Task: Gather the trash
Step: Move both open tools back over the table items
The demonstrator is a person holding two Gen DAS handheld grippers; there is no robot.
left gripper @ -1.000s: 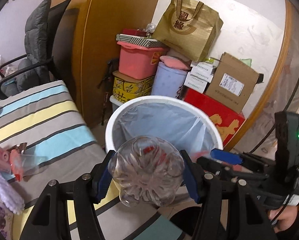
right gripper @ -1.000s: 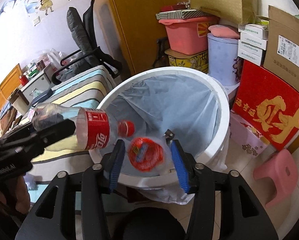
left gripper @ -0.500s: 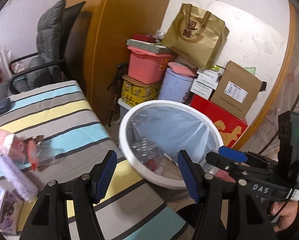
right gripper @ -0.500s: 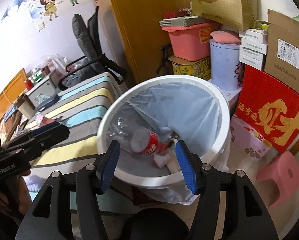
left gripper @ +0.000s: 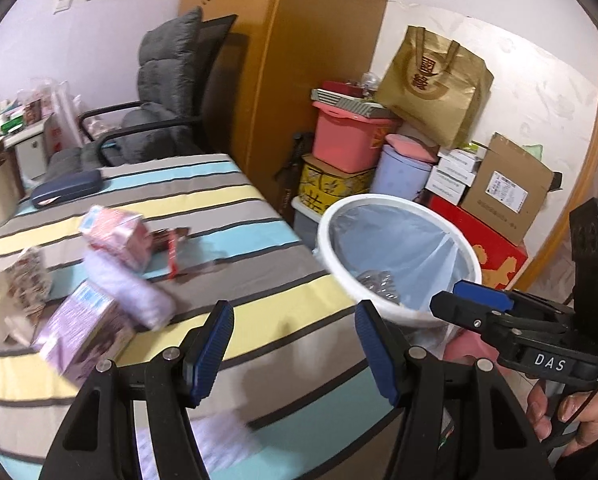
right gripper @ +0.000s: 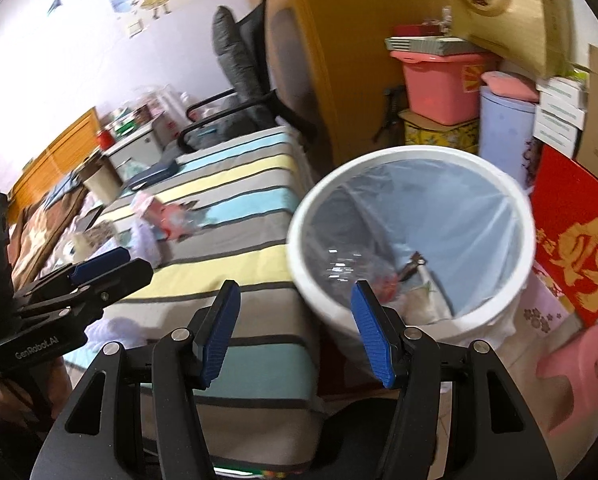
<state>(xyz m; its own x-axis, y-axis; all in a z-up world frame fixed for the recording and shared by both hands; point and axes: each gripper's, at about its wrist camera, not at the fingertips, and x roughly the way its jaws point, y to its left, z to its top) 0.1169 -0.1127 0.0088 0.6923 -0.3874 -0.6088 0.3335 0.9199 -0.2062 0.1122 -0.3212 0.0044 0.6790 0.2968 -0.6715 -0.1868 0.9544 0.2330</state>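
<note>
A white trash bin (left gripper: 331,220) with a clear liner stands beside the striped bed (left gripper: 203,208); it also shows in the right wrist view (right gripper: 379,164). A clear plastic bottle (right gripper: 339,268) and other scraps lie inside it. My left gripper (left gripper: 295,344) is open and empty above the bed's edge. My right gripper (right gripper: 295,332) is open and empty, near the bin's rim. On the bed lie a pink carton (left gripper: 115,236), a purple fluffy roll (left gripper: 127,284), a purple box (left gripper: 83,328) and a red wrapper (left gripper: 173,252).
A grey chair (left gripper: 159,92) stands behind the bed. Stacked boxes, a pink tub (left gripper: 347,144), a gold bag (left gripper: 435,84) and a red box (right gripper: 575,232) crowd the corner behind the bin. A pink stool (right gripper: 579,376) sits on the floor at the right. A dark case (left gripper: 67,192) lies on the bed.
The left gripper let go of the clear bottle and the right of the red item; both are in the bin. Both grippers have swung left toward the bed.
</note>
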